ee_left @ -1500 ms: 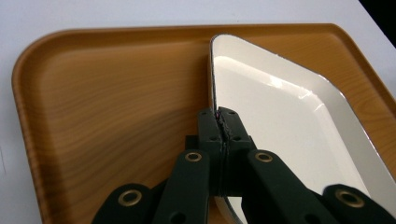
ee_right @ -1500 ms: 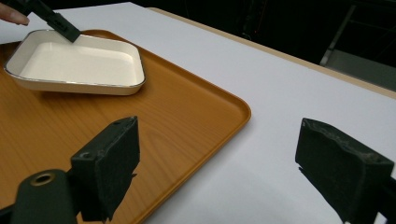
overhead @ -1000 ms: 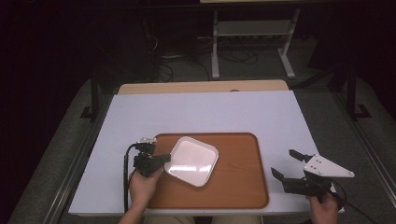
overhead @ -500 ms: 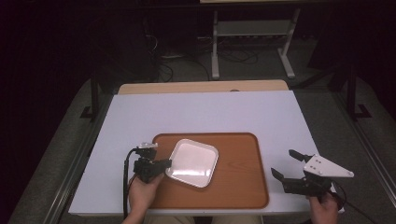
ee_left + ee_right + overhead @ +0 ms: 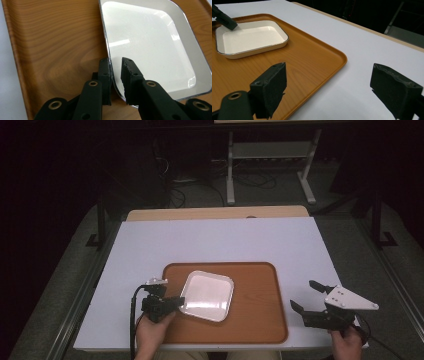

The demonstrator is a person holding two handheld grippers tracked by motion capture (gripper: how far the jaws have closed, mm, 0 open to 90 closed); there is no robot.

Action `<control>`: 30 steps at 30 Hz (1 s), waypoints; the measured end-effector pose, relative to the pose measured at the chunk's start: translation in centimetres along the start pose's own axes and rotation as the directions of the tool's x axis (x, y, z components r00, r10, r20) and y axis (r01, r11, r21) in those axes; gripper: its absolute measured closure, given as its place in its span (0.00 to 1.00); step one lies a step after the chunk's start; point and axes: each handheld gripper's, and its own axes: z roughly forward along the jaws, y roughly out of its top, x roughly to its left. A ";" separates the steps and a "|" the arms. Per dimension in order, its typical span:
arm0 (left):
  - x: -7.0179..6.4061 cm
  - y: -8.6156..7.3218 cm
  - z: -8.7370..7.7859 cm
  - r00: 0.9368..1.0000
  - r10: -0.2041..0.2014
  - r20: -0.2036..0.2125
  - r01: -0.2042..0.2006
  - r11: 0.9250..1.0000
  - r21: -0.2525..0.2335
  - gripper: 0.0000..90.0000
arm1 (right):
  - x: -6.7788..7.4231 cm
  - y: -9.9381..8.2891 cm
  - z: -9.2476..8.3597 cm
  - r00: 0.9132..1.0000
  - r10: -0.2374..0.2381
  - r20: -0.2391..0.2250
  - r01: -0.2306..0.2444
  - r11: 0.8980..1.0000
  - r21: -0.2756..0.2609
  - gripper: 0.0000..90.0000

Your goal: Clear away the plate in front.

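A square white plate (image 5: 207, 296) lies on the left half of a wooden tray (image 5: 255, 290). My left gripper (image 5: 177, 302) reaches in over the tray's left side, and its jaws straddle the plate's near-left rim. In the left gripper view the left gripper (image 5: 115, 61) has its jaws slightly parted on either side of the plate (image 5: 147, 45) rim, with a gap showing at the right pad. These jaws have just been opening. My right gripper (image 5: 303, 294) hovers off the tray's right edge, wide open and holding nothing. In its own view the right gripper (image 5: 328, 75) frames the tray (image 5: 307, 57) corner.
The tray sits near the front edge of a white table top (image 5: 220, 240). A bare wooden strip (image 5: 215, 213) runs along the far edge. Beyond it the floor is dark, with a metal stand (image 5: 270, 155) and cables.
The left gripper's jaws have parted from the plate's rim. The hand has drawn back slightly toward the person. The plate has settled on the tray. The right gripper has not moved.
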 end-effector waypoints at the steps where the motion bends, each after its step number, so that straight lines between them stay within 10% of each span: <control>1: 0.0 -0.1 0.0 1.000 -0.008 0.007 0.008 1.000 0.001 0.86 | 0.0 0.0 0.0 1.000 0.000 0.000 0.000 1.000 0.000 0.14; 30: -1.4 -1.2 -0.3 0.998 -0.005 0.061 0.005 1.000 0.001 0.81 | 0.0 0.0 0.0 1.000 -0.004 -0.001 0.004 1.000 0.004 0.14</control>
